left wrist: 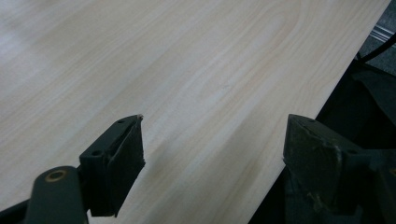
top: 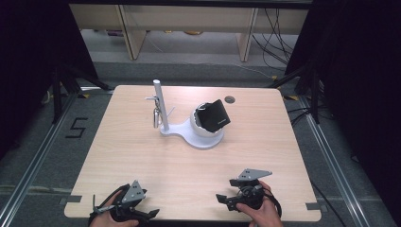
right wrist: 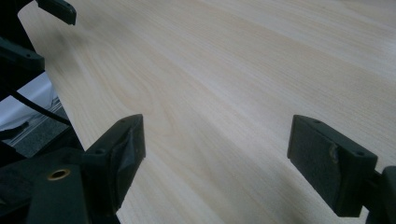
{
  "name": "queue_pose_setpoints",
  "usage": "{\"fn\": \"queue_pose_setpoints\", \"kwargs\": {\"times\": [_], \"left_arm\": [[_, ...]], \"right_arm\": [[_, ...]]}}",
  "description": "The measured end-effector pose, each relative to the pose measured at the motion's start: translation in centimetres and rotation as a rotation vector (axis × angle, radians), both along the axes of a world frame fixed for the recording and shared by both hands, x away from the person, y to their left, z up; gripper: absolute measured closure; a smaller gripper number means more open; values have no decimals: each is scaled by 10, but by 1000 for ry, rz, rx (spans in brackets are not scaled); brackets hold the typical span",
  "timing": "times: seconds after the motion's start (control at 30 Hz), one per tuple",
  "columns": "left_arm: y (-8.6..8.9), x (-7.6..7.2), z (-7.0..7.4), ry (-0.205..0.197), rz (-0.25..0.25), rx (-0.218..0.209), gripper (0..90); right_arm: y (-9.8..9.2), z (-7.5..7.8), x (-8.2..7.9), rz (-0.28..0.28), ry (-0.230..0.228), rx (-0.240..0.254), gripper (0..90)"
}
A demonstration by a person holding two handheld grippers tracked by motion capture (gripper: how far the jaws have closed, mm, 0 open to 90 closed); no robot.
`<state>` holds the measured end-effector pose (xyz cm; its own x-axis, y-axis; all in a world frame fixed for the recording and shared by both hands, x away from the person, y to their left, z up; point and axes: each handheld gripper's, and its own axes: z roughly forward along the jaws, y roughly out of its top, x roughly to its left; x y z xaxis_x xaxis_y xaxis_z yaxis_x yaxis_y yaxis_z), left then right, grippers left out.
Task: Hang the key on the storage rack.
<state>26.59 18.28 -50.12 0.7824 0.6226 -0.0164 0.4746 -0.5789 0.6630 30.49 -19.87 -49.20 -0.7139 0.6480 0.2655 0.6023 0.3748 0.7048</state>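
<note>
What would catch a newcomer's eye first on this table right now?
Likely the white stand at the middle of the wooden table, with a black smartwatch wrapped on its round cushion and keys hanging from its upright post. Next, the left gripper and right gripper at the near edge, both open and holding nothing.

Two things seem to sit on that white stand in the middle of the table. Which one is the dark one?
The black watch, wrapped round the stand's white domed cushion on the right. The other, a small silvery metal clip, hangs beside the upright post on the left.
</note>
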Motion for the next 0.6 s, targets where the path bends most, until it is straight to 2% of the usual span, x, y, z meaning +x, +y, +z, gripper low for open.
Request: {"fn": "queue_pose_setpoints", "kwargs": {"times": [0.07, 0.13, 0.17, 0.23, 0.4, 0.43, 0.47, 0.53, 0.6], "left_arm": [[-2, -1, 0, -7, -15, 19, 198], [-3, -2, 0, -6, -9, 7, 198], [-2, -2, 0, -6, -22, 7, 198], [-2, -2, -1, -3, -4, 10, 198], [-2, -1, 0, 0, -11, -4, 192], [-1, 0, -1, -4, -9, 6, 191], [-2, 0, -2, 5, -5, -7, 188], [-1, 1, -2, 2, -2, 6, 185], [-1, 1, -3, 10, 6, -9, 183]], "right_arm": [[1, 0, -1, -6, -1, -4, 202], [1, 0, -1, 1, -3, -10, 202], [1, 0, -1, 0, -3, -9, 202], [1, 0, -1, 0, -4, -11, 202], [2, -1, -1, 8, 7, -8, 202], [2, -1, -1, 7, 14, -8, 201], [2, -1, -1, 7, 14, -8, 202], [2, 0, -1, 9, 7, -10, 202], [2, -1, -1, 14, 6, -3, 202]]}}
